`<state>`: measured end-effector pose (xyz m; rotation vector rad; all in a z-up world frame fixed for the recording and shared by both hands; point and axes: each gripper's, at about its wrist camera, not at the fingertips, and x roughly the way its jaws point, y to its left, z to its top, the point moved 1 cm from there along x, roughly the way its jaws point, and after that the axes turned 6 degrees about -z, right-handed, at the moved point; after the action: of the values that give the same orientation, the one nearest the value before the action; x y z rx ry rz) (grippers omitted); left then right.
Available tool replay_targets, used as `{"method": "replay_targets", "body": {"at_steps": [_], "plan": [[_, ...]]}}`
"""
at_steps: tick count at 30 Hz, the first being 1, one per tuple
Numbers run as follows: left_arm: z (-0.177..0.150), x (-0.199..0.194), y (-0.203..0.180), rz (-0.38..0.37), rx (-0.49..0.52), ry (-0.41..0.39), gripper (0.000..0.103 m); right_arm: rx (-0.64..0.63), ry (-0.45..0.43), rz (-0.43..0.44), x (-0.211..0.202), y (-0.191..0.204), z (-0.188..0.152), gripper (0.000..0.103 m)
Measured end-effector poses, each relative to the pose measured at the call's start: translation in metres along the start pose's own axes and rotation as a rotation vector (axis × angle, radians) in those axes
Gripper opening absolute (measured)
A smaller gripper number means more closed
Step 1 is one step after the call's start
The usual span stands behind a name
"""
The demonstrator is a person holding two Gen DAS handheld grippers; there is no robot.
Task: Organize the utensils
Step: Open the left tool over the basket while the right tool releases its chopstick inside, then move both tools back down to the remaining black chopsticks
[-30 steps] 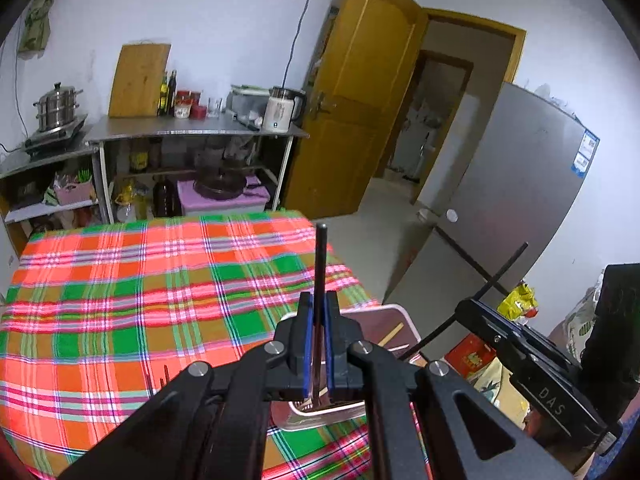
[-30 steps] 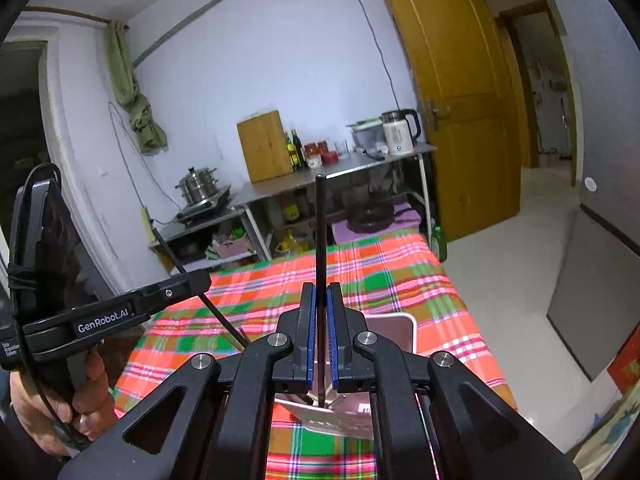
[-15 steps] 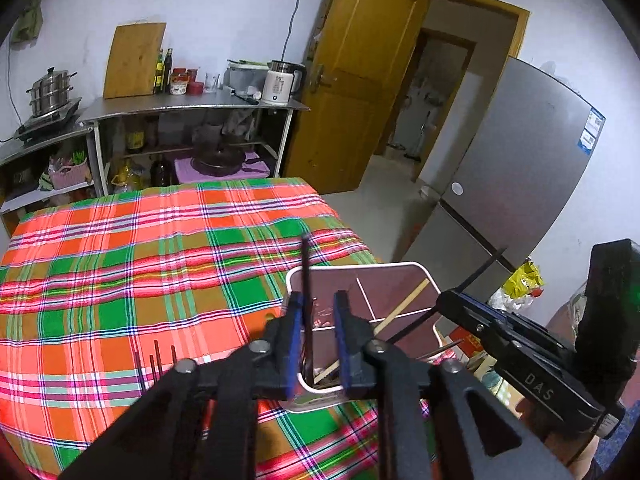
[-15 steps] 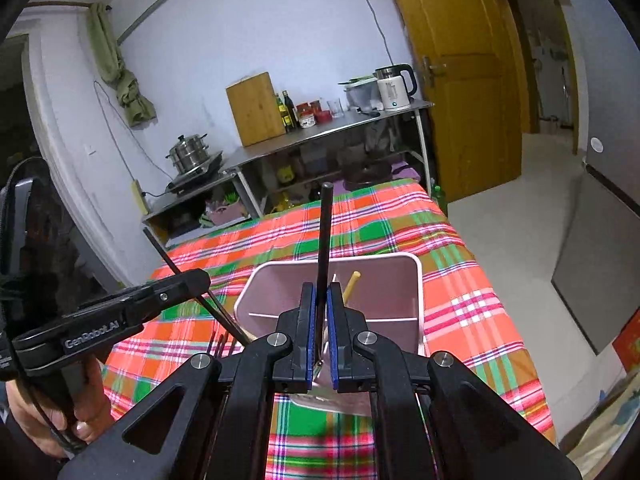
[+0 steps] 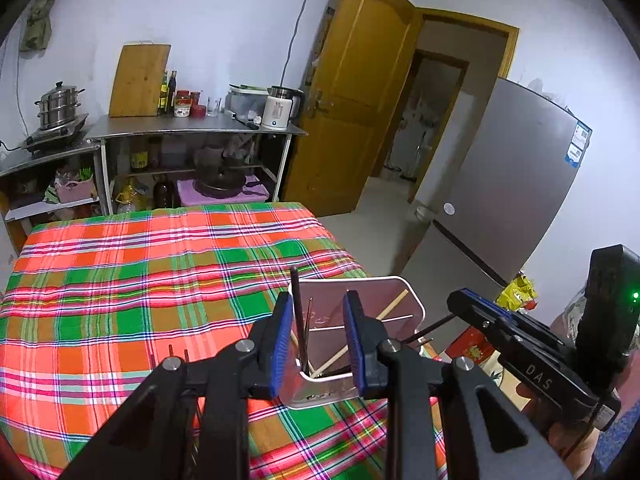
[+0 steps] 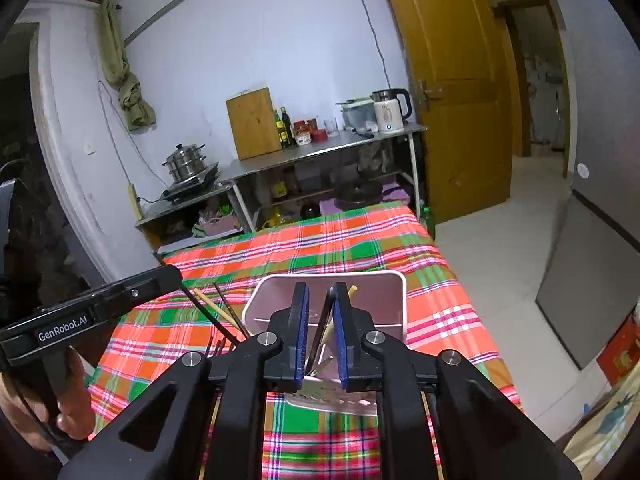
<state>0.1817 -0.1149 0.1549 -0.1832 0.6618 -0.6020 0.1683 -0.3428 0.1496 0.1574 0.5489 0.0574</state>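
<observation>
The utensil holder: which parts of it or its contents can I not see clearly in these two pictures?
- Left wrist view: the holder has its near wall and bottom hidden behind the left gripper, whose jaws are opening.
- Right wrist view: the right gripper, also opening, covers the compartments' middle; lower ends of the chopsticks are hidden.
- Both views: the dividers' layout is unclear.

Wide-open plaid tablecloth [image 5: 120, 288] left of the pale pink divided utensil box [image 5: 416, 308]; upright dark chopsticks [image 5: 298, 312] crowd its compartments.

Two close wrist views, shared holder [image 5: 414, 304]
</observation>
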Motion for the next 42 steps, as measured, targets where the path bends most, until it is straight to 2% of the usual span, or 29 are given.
{"method": "replay_targets", "body": {"at_steps": [11,20,31,42], "plan": [[-0.013,-0.022,0.007,0.017,-0.017,-0.017,0.027,-0.010,-0.035,-0.014,-0.022,0.006,-0.004,0.012],[-0.040,-0.042,0.035,0.060,-0.060,-0.024,0.027,-0.016,-0.041,0.016,-0.030,0.016,-0.017,0.012],[-0.092,-0.043,0.089,0.153,-0.151,0.038,0.027,-0.056,0.047,0.094,-0.011,0.046,-0.051,0.012],[-0.131,-0.009,0.131,0.214,-0.215,0.140,0.027,-0.108,0.180,0.149,0.038,0.079,-0.091,0.012]]}}
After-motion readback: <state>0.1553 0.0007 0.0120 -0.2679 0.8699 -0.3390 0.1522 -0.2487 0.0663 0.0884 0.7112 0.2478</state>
